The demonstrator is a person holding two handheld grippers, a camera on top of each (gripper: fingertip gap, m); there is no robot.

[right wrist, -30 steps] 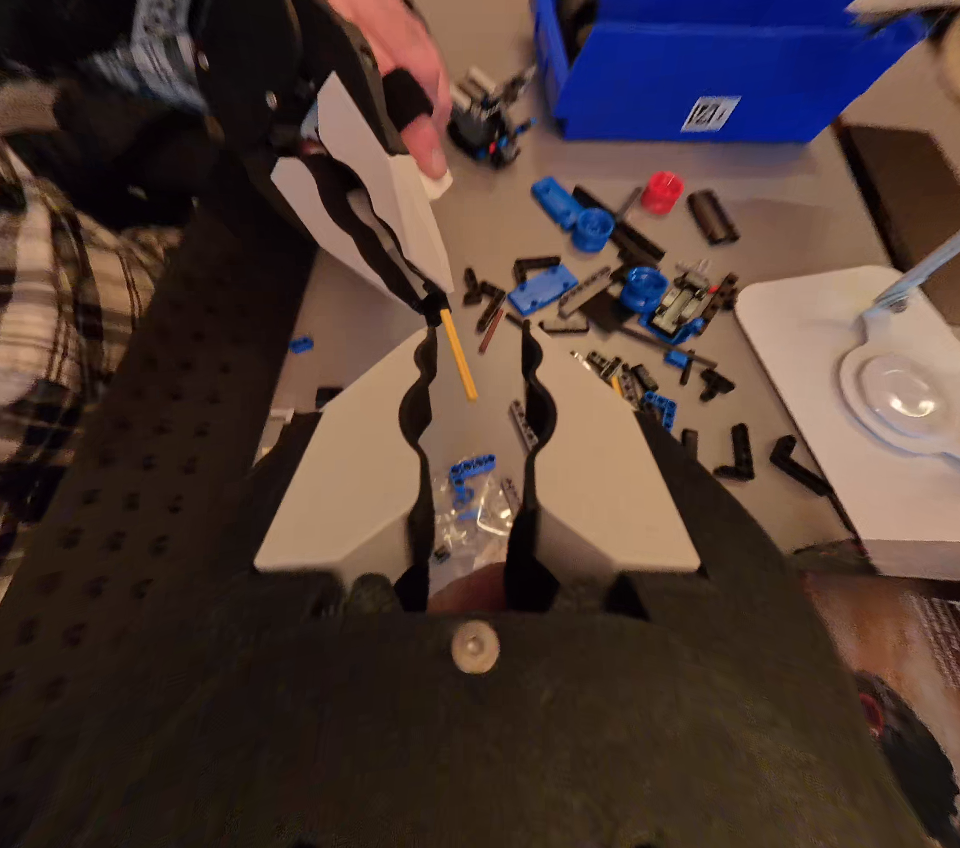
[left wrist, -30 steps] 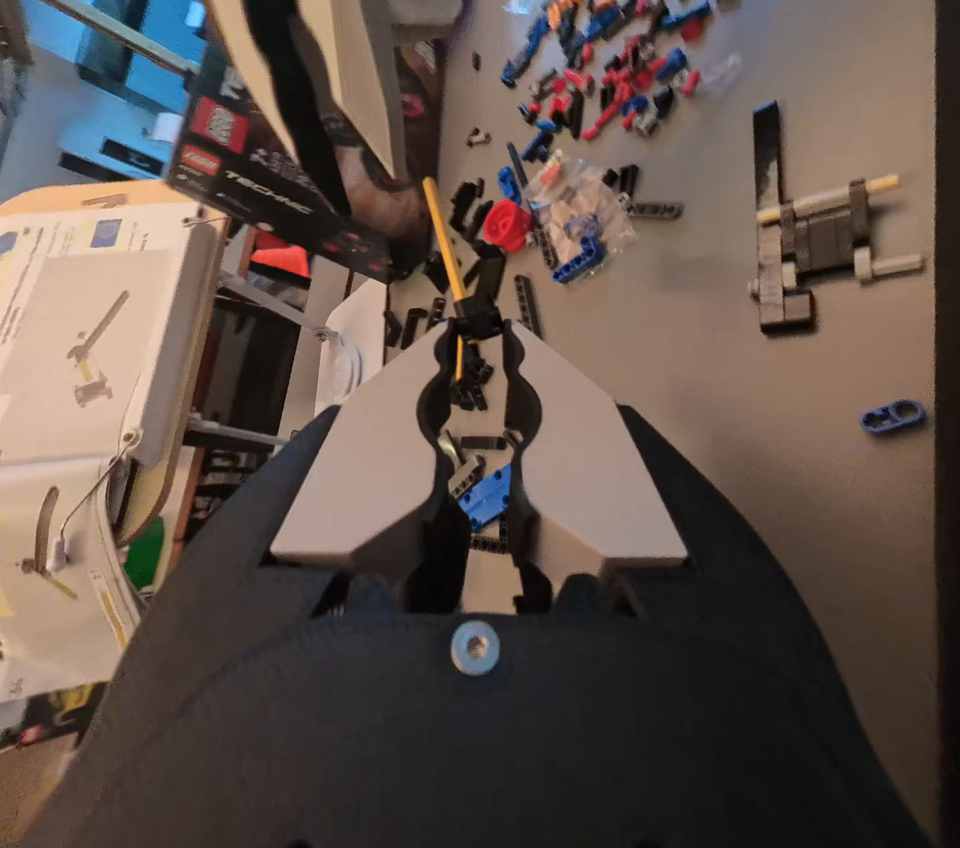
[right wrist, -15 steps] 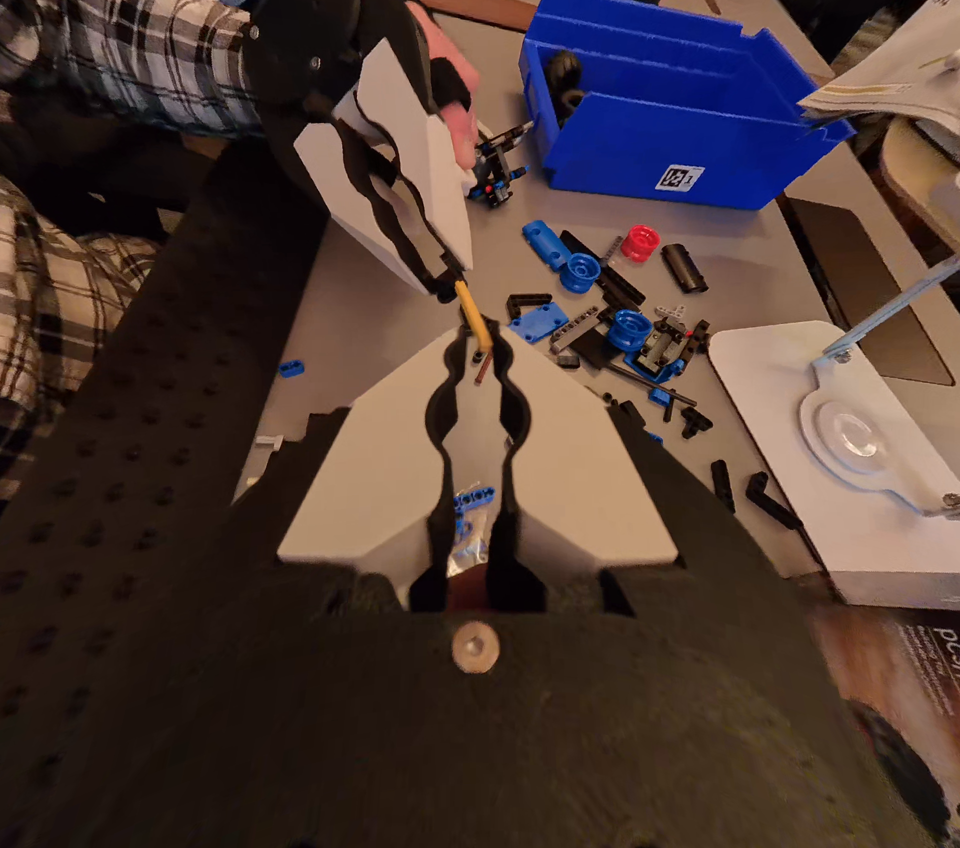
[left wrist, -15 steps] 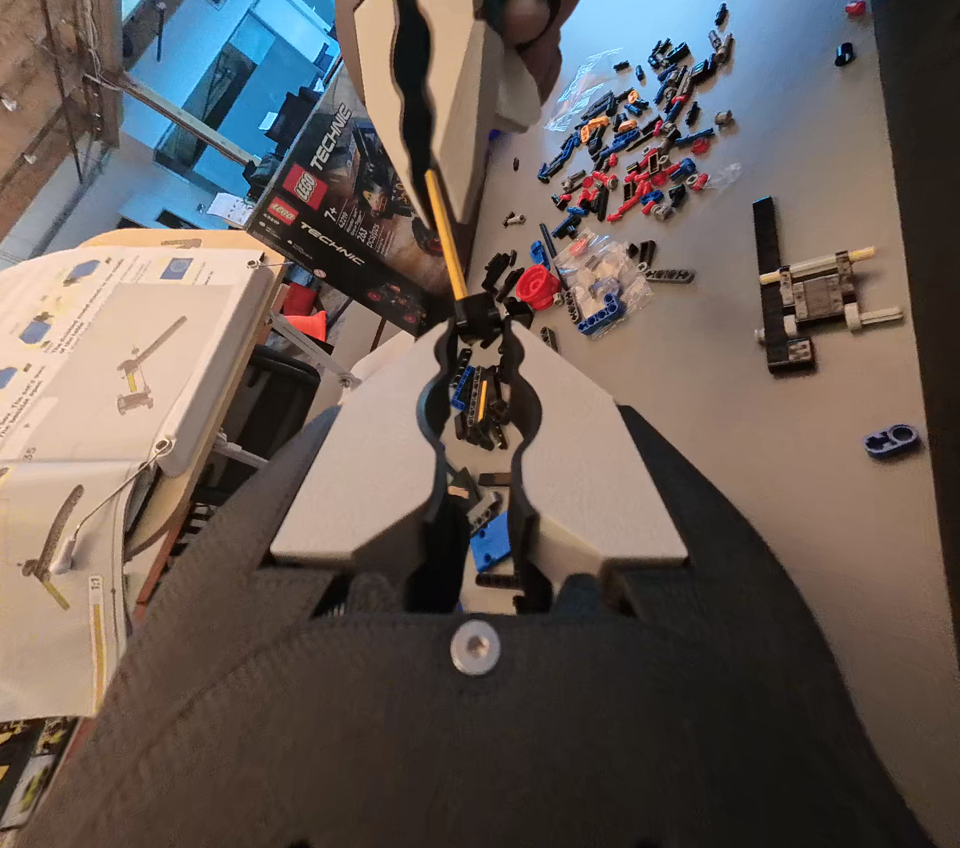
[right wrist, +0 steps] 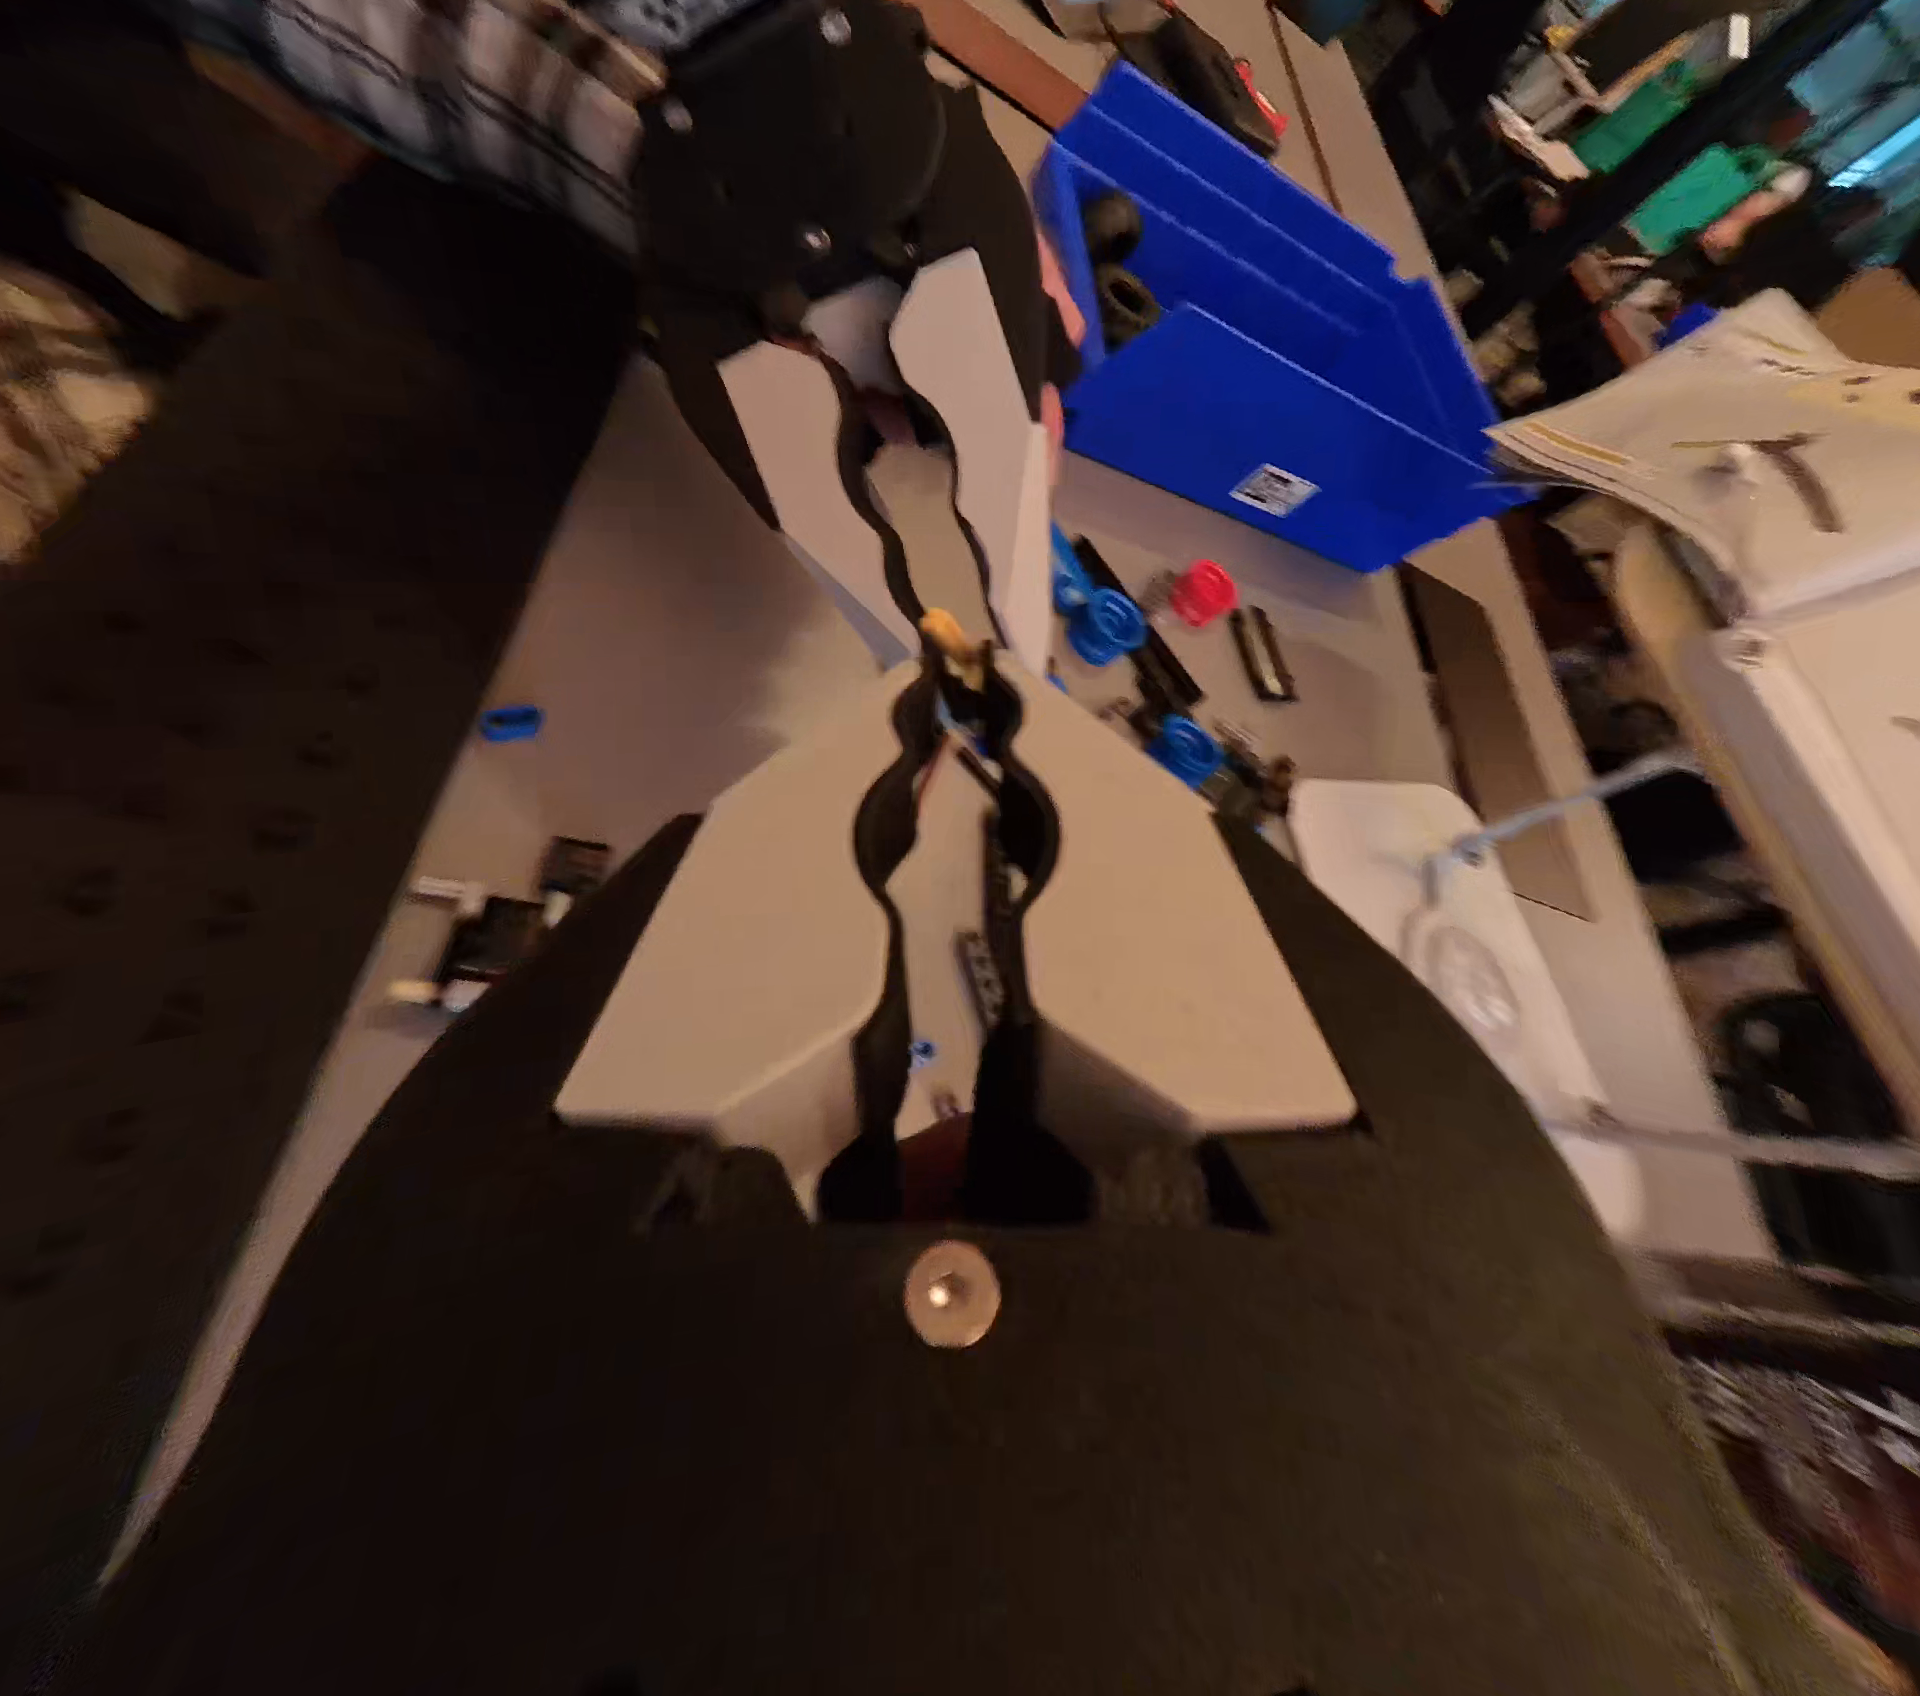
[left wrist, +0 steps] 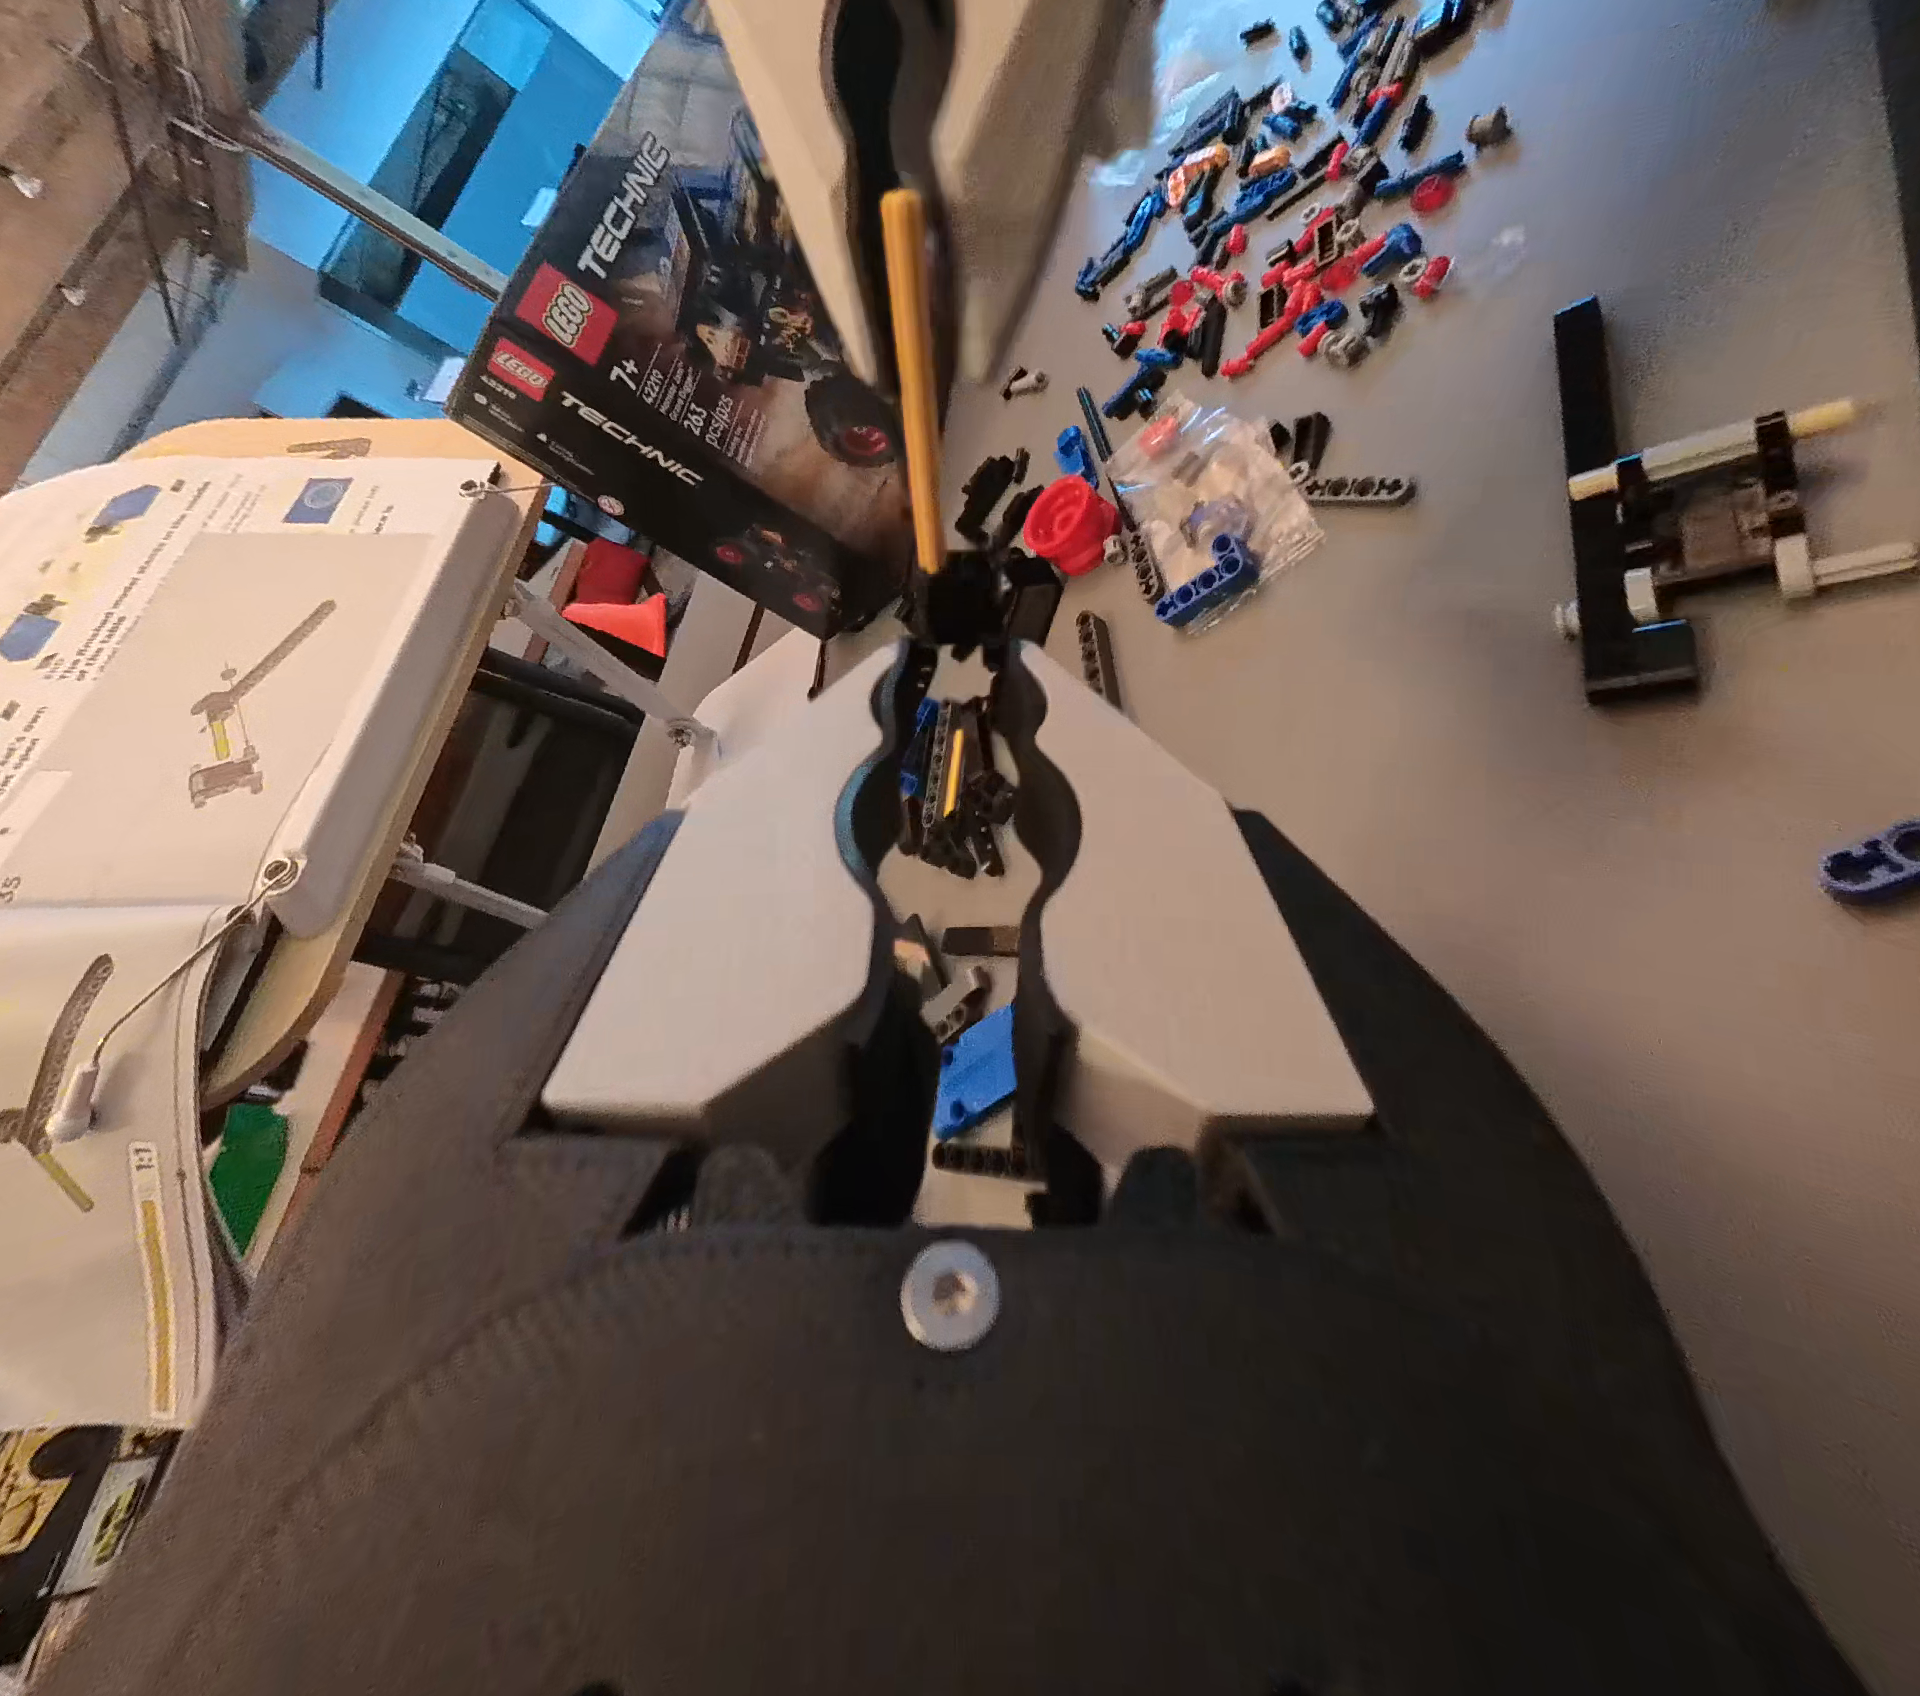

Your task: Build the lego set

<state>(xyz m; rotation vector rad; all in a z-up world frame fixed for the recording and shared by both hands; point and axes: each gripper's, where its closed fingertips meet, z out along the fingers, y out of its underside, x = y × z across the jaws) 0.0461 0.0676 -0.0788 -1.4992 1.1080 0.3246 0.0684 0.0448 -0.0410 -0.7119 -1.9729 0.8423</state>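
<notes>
My left gripper [left wrist: 961, 644] is shut on a small black connector [left wrist: 961, 597] that carries a long yellow axle [left wrist: 914, 389]. The axle runs up from the connector into my right gripper [left wrist: 920, 373], whose fingers are closed around its far end. In the right wrist view my right gripper [right wrist: 961, 675] is shut on the yellow axle [right wrist: 951, 636], tip to tip with the left gripper [right wrist: 951, 607]. Both are held above the grey table [left wrist: 1455, 815]. A partly built black and grey assembly [left wrist: 1683, 524] lies on the table to the right.
Loose red, blue and black pieces [left wrist: 1299, 233] are scattered at the back, with a clear bag of parts [left wrist: 1205, 503] and a red hub [left wrist: 1070, 524]. The set's box [left wrist: 665, 358] and an open instruction booklet [left wrist: 208, 659] are at the left. A blue bin [right wrist: 1247, 358] stands behind. About 5 centimeters separates my left fingertips from my right. From the left gripper's tips to the red hub [left wrist: 1070, 524] is close to 15 centimeters.
The right gripper has closed in and slid over the yellow axle, which now sits deeper between its fingers. Both grippers have tilted and drawn tip to tip.
</notes>
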